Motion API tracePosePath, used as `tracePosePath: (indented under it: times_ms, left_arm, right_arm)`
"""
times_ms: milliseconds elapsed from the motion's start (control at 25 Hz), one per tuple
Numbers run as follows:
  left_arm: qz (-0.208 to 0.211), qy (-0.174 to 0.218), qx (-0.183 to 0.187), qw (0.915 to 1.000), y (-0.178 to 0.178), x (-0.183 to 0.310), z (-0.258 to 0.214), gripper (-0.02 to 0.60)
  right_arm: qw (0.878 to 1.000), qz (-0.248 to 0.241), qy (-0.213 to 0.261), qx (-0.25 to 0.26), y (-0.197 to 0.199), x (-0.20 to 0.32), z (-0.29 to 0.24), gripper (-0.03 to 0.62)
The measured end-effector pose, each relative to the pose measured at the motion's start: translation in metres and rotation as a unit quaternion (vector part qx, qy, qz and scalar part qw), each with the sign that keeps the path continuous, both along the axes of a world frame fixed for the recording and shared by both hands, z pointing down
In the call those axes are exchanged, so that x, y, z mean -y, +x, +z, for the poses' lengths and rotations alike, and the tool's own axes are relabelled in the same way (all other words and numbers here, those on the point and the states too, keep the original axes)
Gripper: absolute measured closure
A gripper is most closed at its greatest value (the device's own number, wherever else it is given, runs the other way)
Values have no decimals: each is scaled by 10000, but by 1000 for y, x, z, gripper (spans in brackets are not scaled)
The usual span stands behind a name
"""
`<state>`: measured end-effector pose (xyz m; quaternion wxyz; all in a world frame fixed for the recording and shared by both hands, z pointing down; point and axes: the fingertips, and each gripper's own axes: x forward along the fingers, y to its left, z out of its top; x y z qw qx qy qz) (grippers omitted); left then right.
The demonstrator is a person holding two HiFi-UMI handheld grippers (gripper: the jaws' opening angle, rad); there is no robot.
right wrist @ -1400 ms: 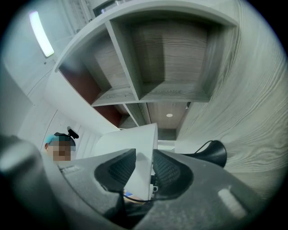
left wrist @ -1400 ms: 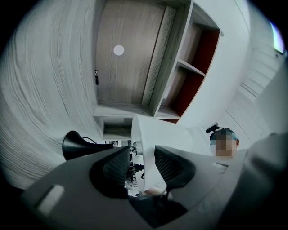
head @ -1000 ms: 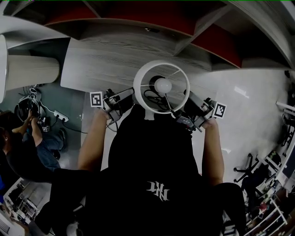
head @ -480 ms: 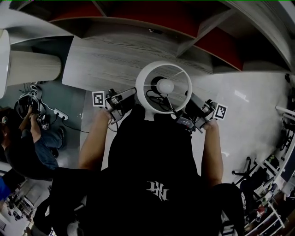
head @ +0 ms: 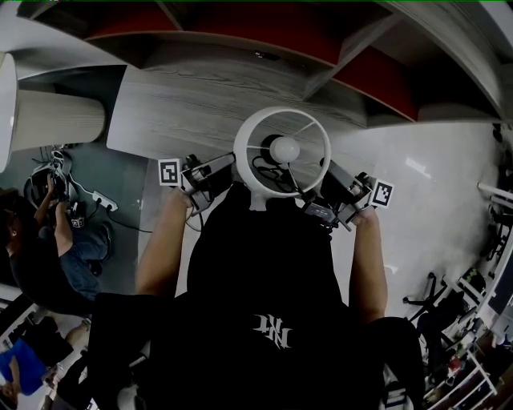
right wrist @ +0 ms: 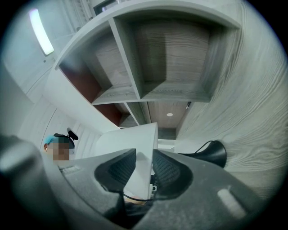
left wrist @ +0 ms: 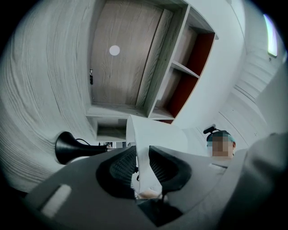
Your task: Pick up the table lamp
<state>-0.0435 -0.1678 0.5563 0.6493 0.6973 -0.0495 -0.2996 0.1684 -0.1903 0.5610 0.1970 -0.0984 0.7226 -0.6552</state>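
Observation:
The table lamp has a round white shade with a bulb inside, seen from above in the head view. It hangs in front of my chest, between my two grippers. My left gripper is shut on the left wall of the shade, which passes between its ribbed pads. My right gripper is shut on the right wall of the shade. Beyond the shade, the lamp's black cone base points toward the wood panel; the right gripper view also catches this base.
A grey wood-grain desk top and open shelves with red backs lie ahead. A pale ribbed cylinder stands at the left. Below it a person sits by cables and a power strip. Office chairs stand at the right.
The lamp and both grippers keep their place. The people at the left edge have shifted a little.

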Motion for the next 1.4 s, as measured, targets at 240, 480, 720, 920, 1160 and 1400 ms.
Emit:
tracePosePath:
  times_ms: [240,480,720,920,1160,1400]
  left_arm:
    - [-113,217,-112,9996,-3,4,-15,500]
    - [-192,519,57,9985,-6,9,-40,497]
    - [-242,877,476,9947,-6,15,-64,495]
    - [-288,968,469,9938,-8,16,-88,494]
    - [-451,1214,438,9906,-1,19,-129,488]
    - [-582,1353,380,9884,-4,13,-169,488]
  right_arm:
    - [9999,10,125,101,-2,2,-10,480]
    - [9994,-1,269,203,-6,4,-28,480]
    - [9983,-8,498,300,-5,10,-55,480]
    - [9965,32,717,428,-5,13,-87,480]
    - [9928,54,1029,609,2,20,-134,493]
    - [9902,1,1243,644,-2,18,-171,494]
